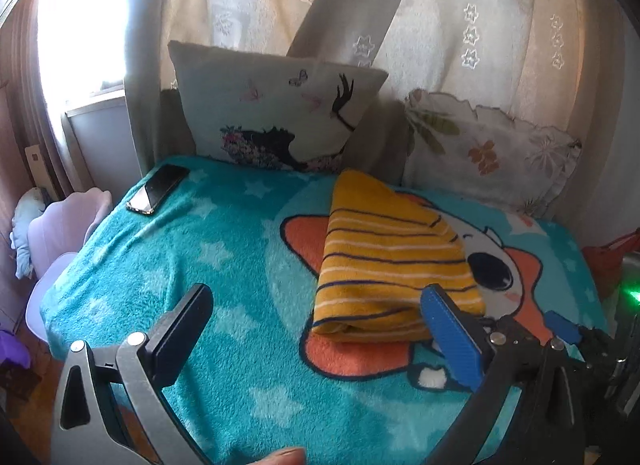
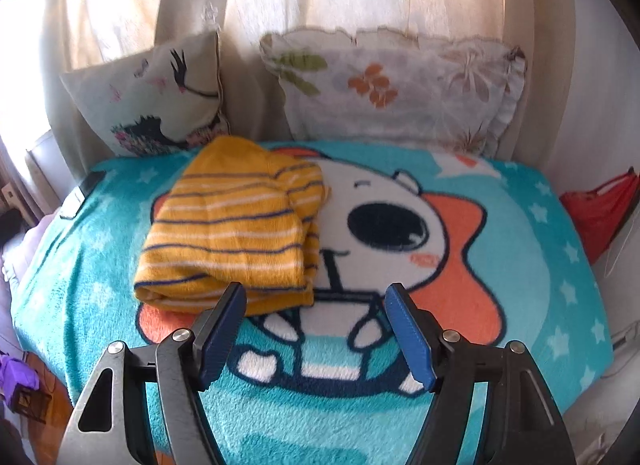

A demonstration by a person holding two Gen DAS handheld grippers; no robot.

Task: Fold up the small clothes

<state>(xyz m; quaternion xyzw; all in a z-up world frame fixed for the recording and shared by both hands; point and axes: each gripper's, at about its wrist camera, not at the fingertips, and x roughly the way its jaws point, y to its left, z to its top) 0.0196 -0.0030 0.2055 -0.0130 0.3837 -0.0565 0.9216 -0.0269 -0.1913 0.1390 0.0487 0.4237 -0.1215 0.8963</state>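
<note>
the folded yellow striped garment [image 2: 236, 233] lies on the teal blanket [image 2: 540, 265] ahead and left of the empty, spread right gripper [image 2: 316, 305], ahead-right of the equally spread left gripper [image 1: 320, 305], long axis running away, right nearer.

— What's your yellow garment [image 2: 236, 233] made of?
— You've got a soft knit there, matt and finely ribbed, with thin woven stripes; under it your blanket [image 2: 532, 277] is fleece, fluffy and napped, no sheen.
— And your grippers?
— Your left gripper [image 1: 316, 339] shows brushed grey metal arms with bright polished screw heads; one pad is blue ribbed rubber, the other smooth black plastic; your right gripper [image 2: 316, 335] has matt black arms and blue ribbed pads [image 2: 412, 339].
— Anything glossy?
— Your phone [image 1: 158, 189]; its glass reflects light; the pillows [image 2: 400, 89] are matt printed cloth.
</note>
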